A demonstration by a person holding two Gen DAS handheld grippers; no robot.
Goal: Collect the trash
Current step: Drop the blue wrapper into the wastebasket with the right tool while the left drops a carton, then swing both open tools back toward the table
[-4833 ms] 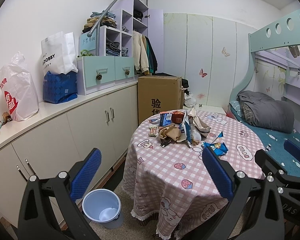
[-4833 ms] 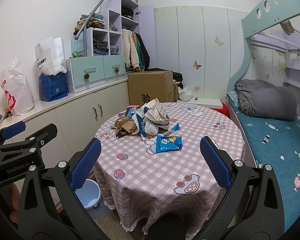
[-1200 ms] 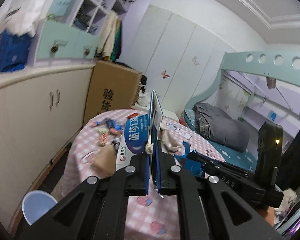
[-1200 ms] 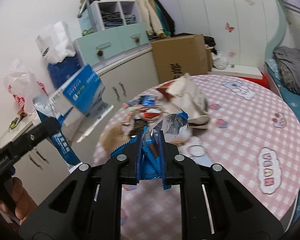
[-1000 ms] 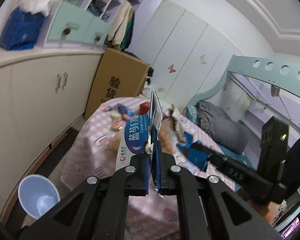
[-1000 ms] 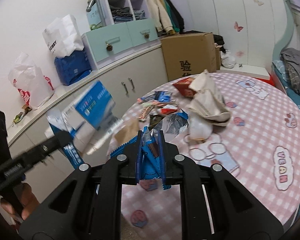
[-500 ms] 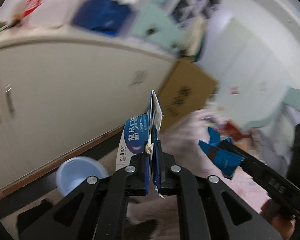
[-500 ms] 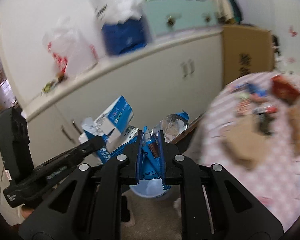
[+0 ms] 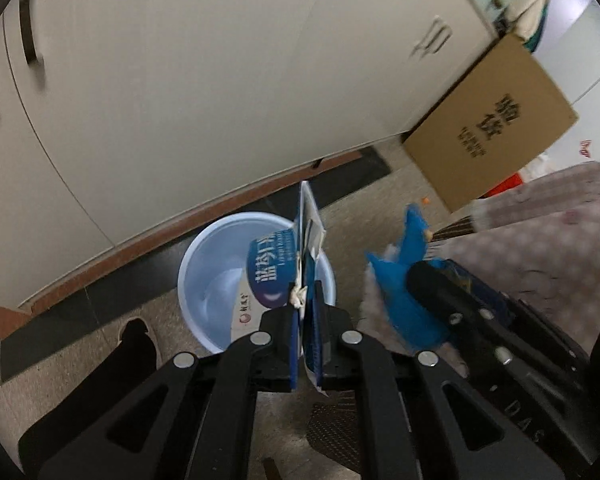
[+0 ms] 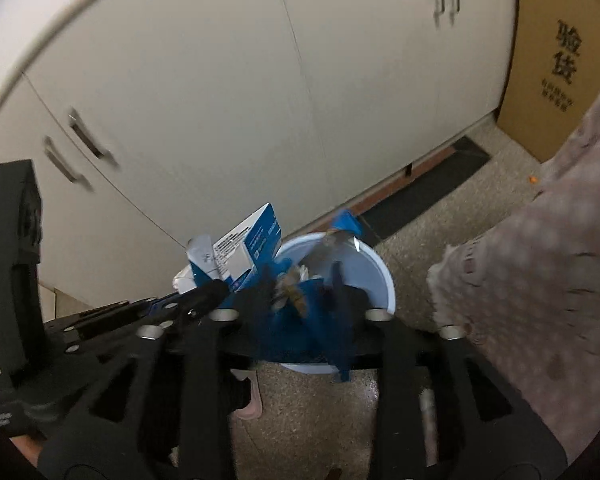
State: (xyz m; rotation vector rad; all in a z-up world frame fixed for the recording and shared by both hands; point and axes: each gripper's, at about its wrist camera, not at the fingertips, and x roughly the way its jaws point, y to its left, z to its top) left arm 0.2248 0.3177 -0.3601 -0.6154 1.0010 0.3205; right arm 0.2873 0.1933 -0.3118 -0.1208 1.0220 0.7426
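Observation:
A pale blue bin [image 9: 194,276] stands on the floor by the cabinets. My left gripper [image 9: 306,300] is shut on a flattened blue-and-white carton [image 9: 272,268], which hangs over the bin's mouth. In the right wrist view my right gripper [image 10: 300,292] hovers just above the bin [image 10: 376,276]. Its jaws are opening, with a blurred blue snack wrapper [image 10: 300,320] loose between them. The carton [image 10: 248,248] and the left gripper [image 10: 208,296] show just to its left. From the left wrist view the wrapper [image 9: 404,280] sits right of the bin.
Cream cabinet doors [image 9: 180,80] rise directly behind the bin. A cardboard box [image 9: 488,124] stands on the floor to the right. The pink checked tablecloth [image 10: 540,280] hangs close on the right. A person's dark shoe [image 9: 136,344] is beside the bin.
Both grippers swung away from the table and down toward the floor, ending over the bin. The right jaws have parted around the wrapper; the left still grips the carton.

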